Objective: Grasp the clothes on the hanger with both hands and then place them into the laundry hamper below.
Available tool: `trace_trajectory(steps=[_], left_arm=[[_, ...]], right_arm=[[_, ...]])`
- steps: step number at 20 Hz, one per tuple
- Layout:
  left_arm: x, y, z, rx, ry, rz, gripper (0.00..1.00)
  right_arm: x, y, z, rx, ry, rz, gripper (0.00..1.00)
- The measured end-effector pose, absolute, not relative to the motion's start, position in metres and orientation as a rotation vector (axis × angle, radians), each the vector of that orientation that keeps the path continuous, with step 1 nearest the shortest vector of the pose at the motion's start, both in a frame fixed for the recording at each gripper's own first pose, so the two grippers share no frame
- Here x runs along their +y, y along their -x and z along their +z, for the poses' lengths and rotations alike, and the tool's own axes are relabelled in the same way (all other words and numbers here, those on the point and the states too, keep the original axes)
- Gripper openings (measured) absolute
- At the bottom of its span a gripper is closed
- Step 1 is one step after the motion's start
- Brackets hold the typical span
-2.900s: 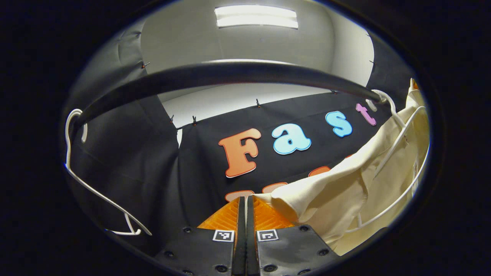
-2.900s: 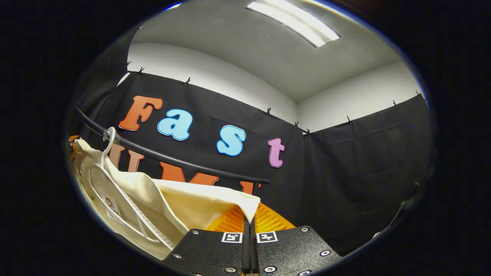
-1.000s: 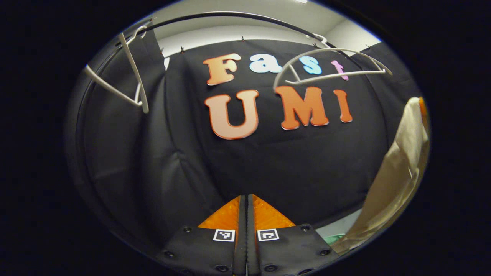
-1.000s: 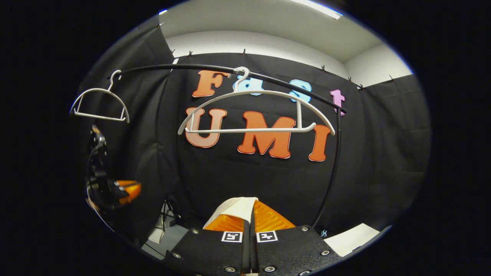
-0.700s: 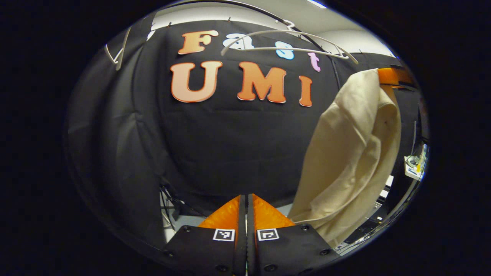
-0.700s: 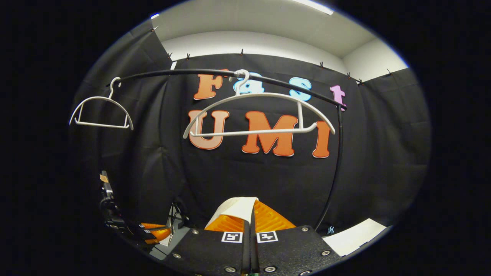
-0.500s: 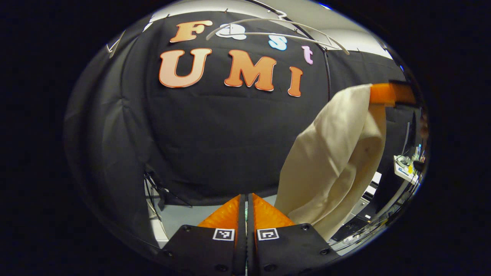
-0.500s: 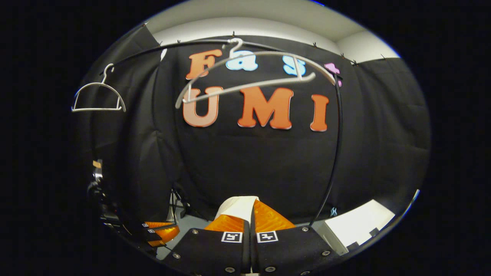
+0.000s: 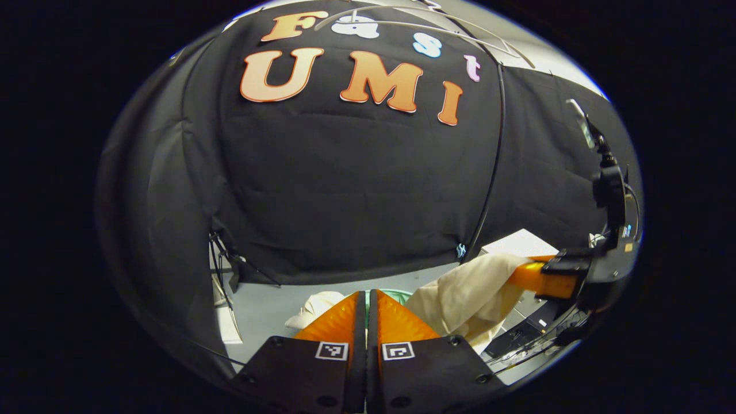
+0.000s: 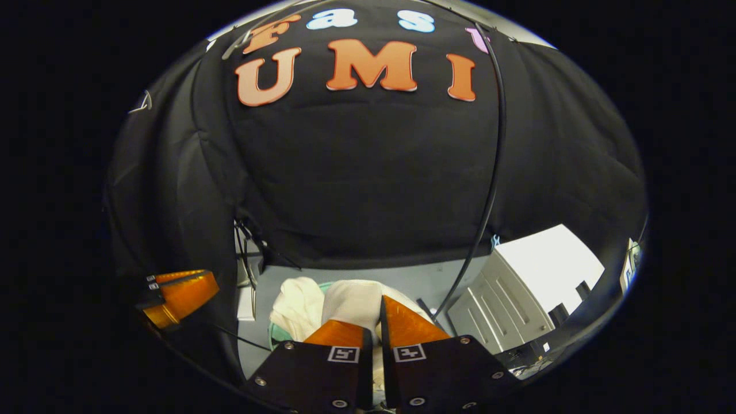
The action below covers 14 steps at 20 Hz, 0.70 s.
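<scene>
In the left gripper view, the left gripper is seen with its fingers pressed together and nothing visible between them, while in the right gripper view the right gripper is seen with its fingers clamped on a fold of the cream shirt. The shirt is draped from the right gripper down toward the green hamper on the grey floor, over whose rim more cream cloth is bunched. Farther out, a thin black rack pole is set against the black cloth wall, a white hanger is hung near the top, and a white cabinet is placed to the right.
</scene>
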State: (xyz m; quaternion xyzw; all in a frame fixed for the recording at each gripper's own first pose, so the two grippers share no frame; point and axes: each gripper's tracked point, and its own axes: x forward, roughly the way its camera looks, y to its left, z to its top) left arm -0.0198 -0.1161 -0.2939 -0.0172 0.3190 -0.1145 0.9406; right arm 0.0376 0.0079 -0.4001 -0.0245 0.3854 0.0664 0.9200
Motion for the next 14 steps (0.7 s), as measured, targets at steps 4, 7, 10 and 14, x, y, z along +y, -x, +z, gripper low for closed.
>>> trace_trajectory(steps=[4,7,10,14], left_arm=[[-0.109,0.023,-0.305,0.683,0.034,-0.214,0.07],[-0.102,0.031,-0.317,0.731,0.036,-0.196,0.07],[-0.097,0.041,-0.331,0.791,0.038,-0.18,0.24],[-0.09,0.058,-0.351,0.875,0.004,-0.149,0.51]], right_arm=[[0.008,-0.003,-0.46,0.942,0.034,0.124,0.21],[0.008,0.021,-0.484,1.011,0.024,0.128,0.46],[0.004,0.037,-0.499,1.057,0.025,0.117,0.84],[0.001,0.051,-0.502,1.095,0.012,0.101,0.93]])
